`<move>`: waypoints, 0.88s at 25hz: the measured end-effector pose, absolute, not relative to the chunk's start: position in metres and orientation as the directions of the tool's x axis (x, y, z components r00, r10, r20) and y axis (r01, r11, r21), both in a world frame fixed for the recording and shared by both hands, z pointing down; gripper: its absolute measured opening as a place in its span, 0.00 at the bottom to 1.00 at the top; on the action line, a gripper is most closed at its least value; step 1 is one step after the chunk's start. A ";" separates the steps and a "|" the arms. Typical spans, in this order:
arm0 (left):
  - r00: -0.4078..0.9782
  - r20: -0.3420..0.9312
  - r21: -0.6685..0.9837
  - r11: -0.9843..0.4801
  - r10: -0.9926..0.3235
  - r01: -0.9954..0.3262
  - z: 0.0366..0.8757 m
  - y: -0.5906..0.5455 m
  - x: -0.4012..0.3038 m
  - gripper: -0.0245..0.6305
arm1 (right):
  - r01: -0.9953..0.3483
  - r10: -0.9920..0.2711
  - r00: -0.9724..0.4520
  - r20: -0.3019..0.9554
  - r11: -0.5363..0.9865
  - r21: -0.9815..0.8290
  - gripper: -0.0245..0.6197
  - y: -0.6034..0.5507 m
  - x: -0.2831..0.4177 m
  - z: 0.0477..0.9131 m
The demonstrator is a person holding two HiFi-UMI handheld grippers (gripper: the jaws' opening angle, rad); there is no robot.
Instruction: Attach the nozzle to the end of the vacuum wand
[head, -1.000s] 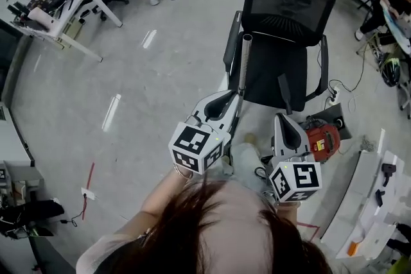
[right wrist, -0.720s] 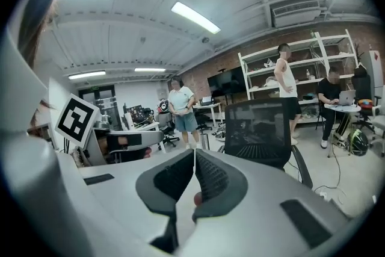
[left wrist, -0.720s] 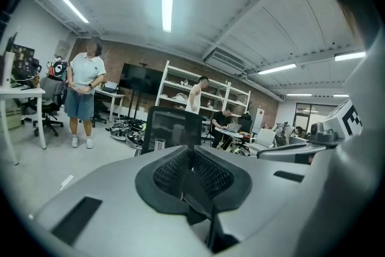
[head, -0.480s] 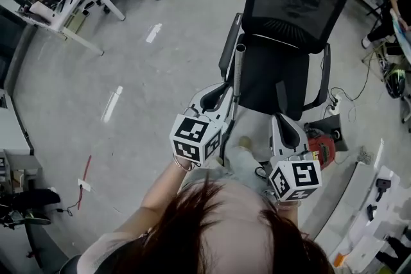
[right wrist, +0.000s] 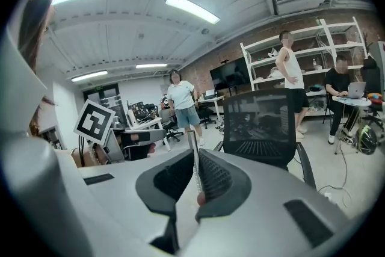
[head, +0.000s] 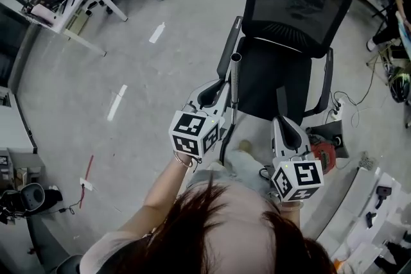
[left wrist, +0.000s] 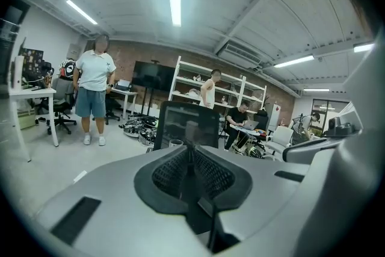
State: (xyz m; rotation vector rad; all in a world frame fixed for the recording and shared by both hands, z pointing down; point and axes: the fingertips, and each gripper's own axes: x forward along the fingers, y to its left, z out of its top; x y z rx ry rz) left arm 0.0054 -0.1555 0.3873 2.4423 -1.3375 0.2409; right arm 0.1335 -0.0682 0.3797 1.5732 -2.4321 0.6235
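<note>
Clamped shut with the left gripper on the vacuum wand, pads closed along its lower stretch. Runs straight ahead out of those jaws, in line with them, open end farthest out, over the seat of the office chair.

Closed too at the right gripper, on a slim grey strip pinched between the pads; taken to be the nozzle, though too thin for certainty.

Held to the right of the wand, apart from it, roughly parallel, well back from the open end.

Probably next: carry the nozzle forward and leftward to meet that end, then push along the wand's axis, left gripper only steadying.
</note>
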 end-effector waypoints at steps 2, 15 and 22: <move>0.539 0.312 0.217 -0.494 -0.783 -0.842 0.392 -0.162 0.009 0.09 | -0.902 -0.824 -0.426 0.374 0.353 -0.249 0.08 -0.072 0.138 0.384; 0.491 0.378 0.176 -0.460 -0.785 -0.870 0.427 -0.199 0.024 0.24 | -0.902 -0.811 -0.427 0.400 0.355 -0.244 0.08 -0.087 0.166 0.396; 0.474 0.430 0.167 -0.449 -0.768 -0.878 0.453 -0.212 0.035 0.28 | -0.903 -0.807 -0.425 0.410 0.348 -0.250 0.08 -0.092 0.182 0.406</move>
